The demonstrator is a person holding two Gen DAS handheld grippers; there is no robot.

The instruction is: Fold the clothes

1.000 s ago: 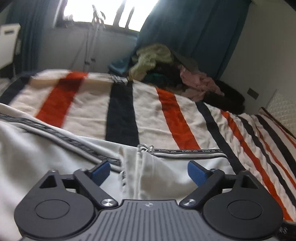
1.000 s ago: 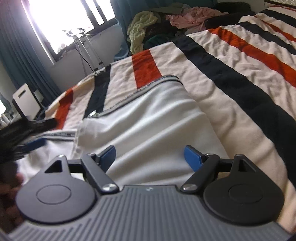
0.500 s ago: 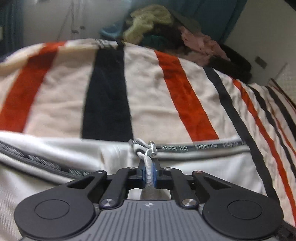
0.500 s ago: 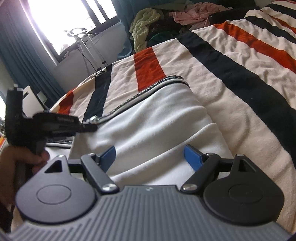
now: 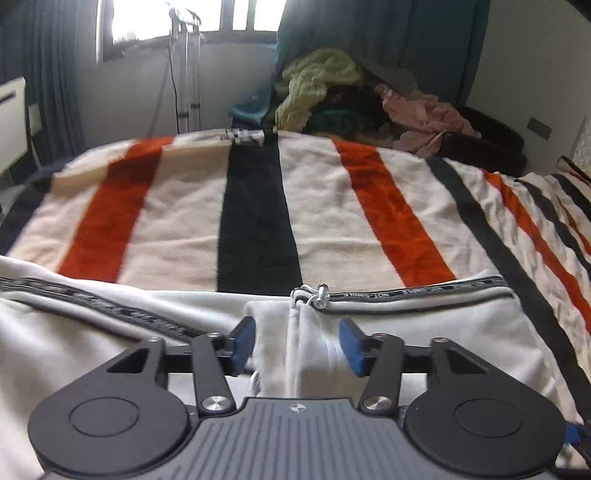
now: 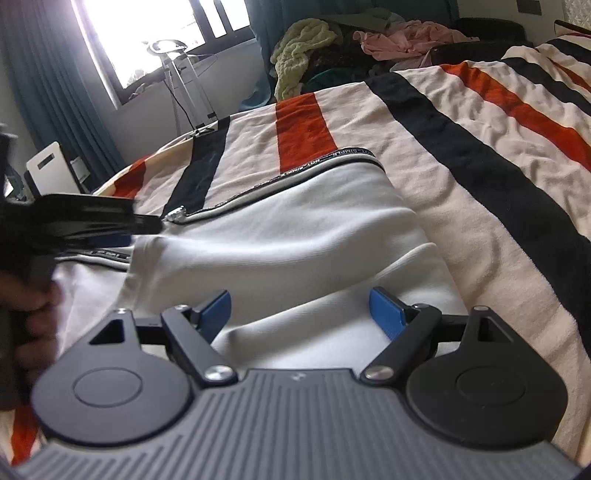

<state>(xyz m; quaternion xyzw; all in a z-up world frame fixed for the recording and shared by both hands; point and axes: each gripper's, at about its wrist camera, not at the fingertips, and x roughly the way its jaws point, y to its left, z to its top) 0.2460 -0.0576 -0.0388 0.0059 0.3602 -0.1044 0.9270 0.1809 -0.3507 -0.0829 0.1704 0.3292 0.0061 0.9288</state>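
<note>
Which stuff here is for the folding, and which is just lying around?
For the folding:
- white garment with the black lettered trim, spread on the bed
- left gripper, its fingers opening with a fold of the garment between them
- right gripper, open over the garment

Just lying about:
- striped blanket
- heap of clothes
- curtains

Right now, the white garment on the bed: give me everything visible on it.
The white garment is soft, knit-looking, with black tape trim bearing white lettering along its far edge and a metal zipper pull mid-edge. It lies spread and wrinkled on the striped blanket, a folded flap bunched near the middle. The left gripper is opening, that bunched fold between its fingers; the right gripper is open over the cloth.
</note>
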